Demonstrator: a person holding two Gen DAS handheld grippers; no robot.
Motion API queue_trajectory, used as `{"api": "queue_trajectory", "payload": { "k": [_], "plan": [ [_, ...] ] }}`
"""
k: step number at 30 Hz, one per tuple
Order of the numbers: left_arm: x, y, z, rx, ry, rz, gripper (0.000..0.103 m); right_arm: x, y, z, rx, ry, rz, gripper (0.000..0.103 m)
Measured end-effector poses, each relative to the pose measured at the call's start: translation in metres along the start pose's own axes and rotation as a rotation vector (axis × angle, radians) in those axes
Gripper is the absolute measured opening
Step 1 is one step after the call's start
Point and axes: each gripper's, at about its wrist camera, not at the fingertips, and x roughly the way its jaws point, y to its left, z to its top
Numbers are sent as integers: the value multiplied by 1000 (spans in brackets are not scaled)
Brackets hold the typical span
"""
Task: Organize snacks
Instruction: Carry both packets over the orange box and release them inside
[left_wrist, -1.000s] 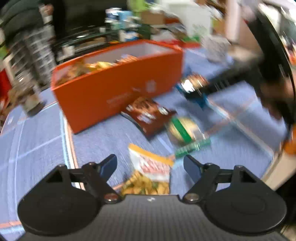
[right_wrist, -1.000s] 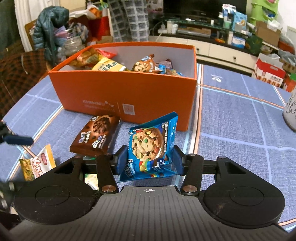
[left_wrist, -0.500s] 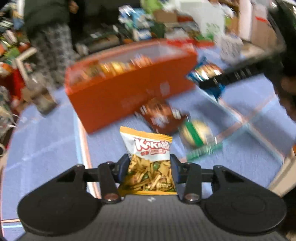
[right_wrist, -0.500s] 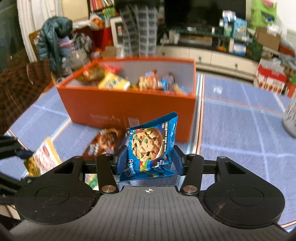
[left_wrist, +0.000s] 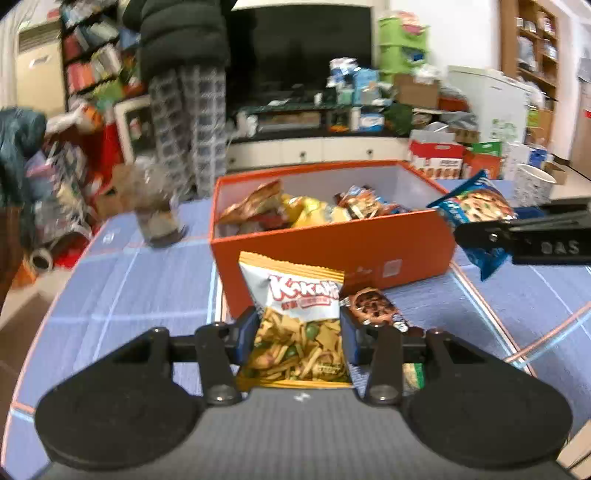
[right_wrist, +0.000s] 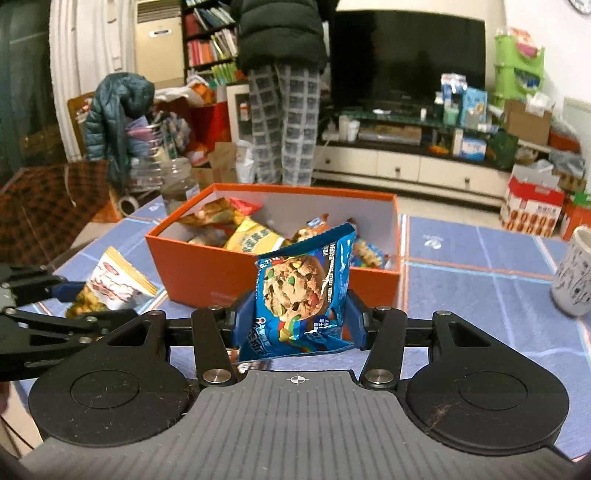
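Observation:
My left gripper (left_wrist: 297, 338) is shut on a white and orange snack-mix packet (left_wrist: 295, 314), held upright above the table in front of the orange box (left_wrist: 332, 251). My right gripper (right_wrist: 299, 317) is shut on a blue cookie packet (right_wrist: 303, 291), lifted just before the same box (right_wrist: 207, 273). Each gripper shows in the other's view: the right one at the far right edge (left_wrist: 491, 229), the left one at the far left edge (right_wrist: 64, 295). The box holds several snack packets (right_wrist: 251, 236). A brown cookie packet (left_wrist: 376, 306) lies on the table by the box.
A blue tablecloth with pale lines (left_wrist: 129, 288) covers the table. A white patterned cup (right_wrist: 574, 280) stands at the right, a glass jar (right_wrist: 177, 184) behind the box's left corner. A person in checked trousers (right_wrist: 284, 122) stands beyond the table by a cluttered TV bench.
My left gripper closed on the snack-mix packet and lifted it off the table. My right gripper rose with the blue cookie packet toward the box's rim.

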Motion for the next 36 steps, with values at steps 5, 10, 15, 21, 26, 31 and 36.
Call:
{"api": "queue_trajectory", "payload": {
  "k": [5,10,15,21,26,31,36],
  "plan": [
    [5,3,3,-23,19,33,43,5,1,1,6,4,2,39],
    [8,2,4,-20,33,113,43,9,3,2,7,13,-3,39],
    [7,7,10,-28,21,133,43,7,4,3,9,0,-1,39],
    [3,23,49,-92,-56,164,43,9,-18,24,65,-28,-2,39],
    [51,18,96,-124,-46,162,43,45,-33,61,107,-27,-11,39],
    [86,19,121,-136,-47,221,43,75,-36,86,98,-25,-25,39],
    [119,26,131,-138,-21,256,58,100,-42,98,97,-5,-40,39]
  ]
}}
